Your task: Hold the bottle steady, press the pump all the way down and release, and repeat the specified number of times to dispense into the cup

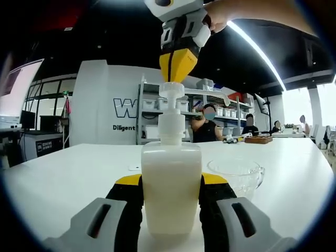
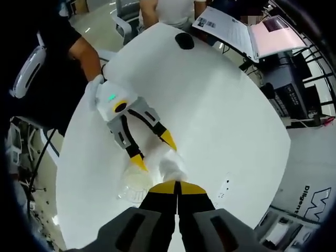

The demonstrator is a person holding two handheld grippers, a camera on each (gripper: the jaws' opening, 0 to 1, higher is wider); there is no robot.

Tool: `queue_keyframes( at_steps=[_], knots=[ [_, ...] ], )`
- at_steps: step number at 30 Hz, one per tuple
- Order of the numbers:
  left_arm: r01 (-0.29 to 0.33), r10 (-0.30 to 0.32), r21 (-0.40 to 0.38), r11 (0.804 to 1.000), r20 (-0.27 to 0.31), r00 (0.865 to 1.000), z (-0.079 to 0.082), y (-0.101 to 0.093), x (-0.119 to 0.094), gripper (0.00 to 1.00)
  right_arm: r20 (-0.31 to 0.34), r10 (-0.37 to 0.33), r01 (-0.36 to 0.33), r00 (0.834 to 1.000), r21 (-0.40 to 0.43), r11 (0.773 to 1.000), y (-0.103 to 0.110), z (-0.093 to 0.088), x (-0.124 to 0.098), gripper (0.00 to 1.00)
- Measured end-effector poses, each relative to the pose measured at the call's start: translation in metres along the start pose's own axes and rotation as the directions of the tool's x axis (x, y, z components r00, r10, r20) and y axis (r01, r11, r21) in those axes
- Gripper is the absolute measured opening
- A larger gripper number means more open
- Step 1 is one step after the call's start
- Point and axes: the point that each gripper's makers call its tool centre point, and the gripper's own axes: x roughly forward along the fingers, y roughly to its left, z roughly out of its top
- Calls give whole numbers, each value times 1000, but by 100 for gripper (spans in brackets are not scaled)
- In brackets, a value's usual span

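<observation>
Left gripper [image 1: 171, 210] clamps the bottle [image 1: 171, 184] between its fingers. Right gripper [image 1: 178, 65], fingers together, tips on the pump [image 1: 170, 94], which looks still raised. Cup [image 1: 239, 173], just right of the left fingers, appears empty; presses remain.

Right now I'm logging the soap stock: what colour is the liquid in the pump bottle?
Creamy off-white, in the translucent plastic pump bottle; clearest in the left gripper view.

The left gripper [image 1: 171, 197] clamps the bottle [image 1: 171, 184] (cup [image 1: 239, 172] beside it) while the right gripper [image 1: 178, 71] touches the pump [image 1: 171, 92].
</observation>
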Motion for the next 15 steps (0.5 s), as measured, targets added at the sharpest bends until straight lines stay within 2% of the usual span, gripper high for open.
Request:
queue_keyframes(
  at_steps=[1, 2, 4, 9, 15],
  knots=[
    [0, 0, 0, 1000, 0, 1000, 0, 0, 0, 39, 3, 0, 0, 1000, 16, 1000, -1, 0, 0, 0],
    [1, -1, 0, 1000, 0, 1000, 0, 0, 0, 39, 4, 3, -3, 1000, 66, 998, 0, -1, 0, 0],
    [2, -2, 0, 1000, 1, 1000, 0, 0, 0, 39, 14, 4, -5, 1000, 54, 999, -1, -1, 0, 0],
    [3, -3, 2, 1000, 2, 1000, 0, 0, -1, 39, 27, 16, -20, 999, 125, 992, 0, -2, 1, 0],
    [3, -3, 2, 1000, 2, 1000, 0, -1, -1, 39, 2, 29, -29, 1000, 133, 991, 0, -1, 2, 0]
  ],
)
